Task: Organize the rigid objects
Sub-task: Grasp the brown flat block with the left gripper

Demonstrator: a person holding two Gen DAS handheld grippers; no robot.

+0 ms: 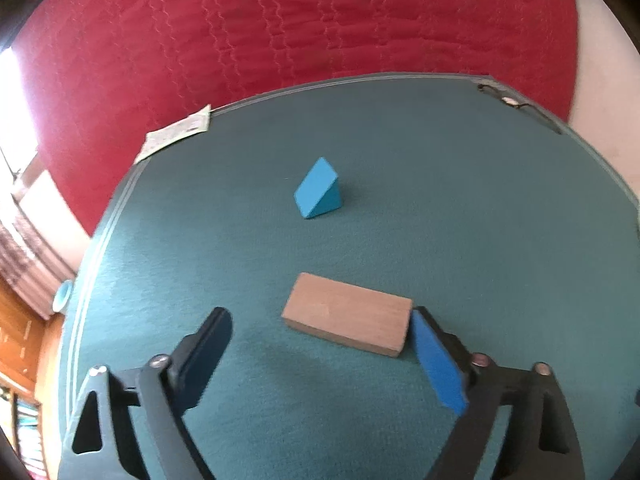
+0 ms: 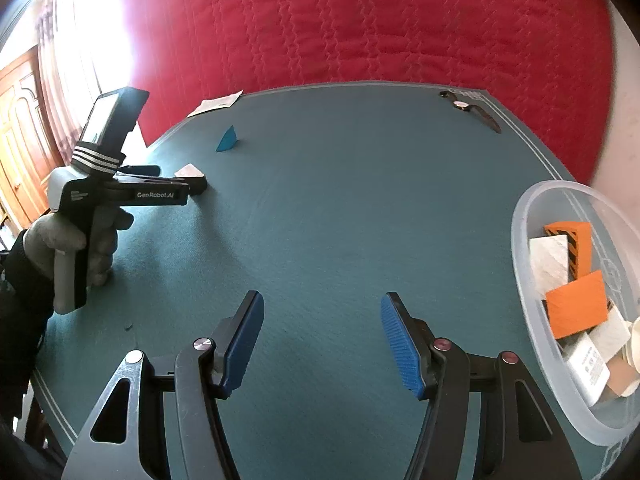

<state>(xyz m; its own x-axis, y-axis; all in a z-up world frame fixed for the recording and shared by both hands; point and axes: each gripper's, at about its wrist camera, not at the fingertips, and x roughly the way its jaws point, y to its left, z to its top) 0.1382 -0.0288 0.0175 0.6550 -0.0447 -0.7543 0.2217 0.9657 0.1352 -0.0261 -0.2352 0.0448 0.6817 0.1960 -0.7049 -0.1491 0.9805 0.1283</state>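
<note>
A plain wooden block (image 1: 347, 314) lies flat on the green table mat (image 1: 460, 208), between the tips of my open left gripper (image 1: 320, 328); its right end is at or against the right finger (image 1: 434, 358). A blue triangular block (image 1: 318, 190) stands further back. In the right wrist view the left gripper (image 2: 176, 180) is at the far left, with the wooden block (image 2: 190, 170) between its fingers and the blue wedge (image 2: 228, 140) beyond. My right gripper (image 2: 322, 332) is open and empty above the mat, left of a clear plastic bowl (image 2: 528, 292) holding several orange, white and wooden blocks.
A wristwatch (image 2: 470, 110) lies at the mat's far right edge and a paper slip (image 2: 216, 104) at its far left edge. A red quilted bedspread (image 2: 360, 20) lies behind the table. A wooden door and curtain are at the left.
</note>
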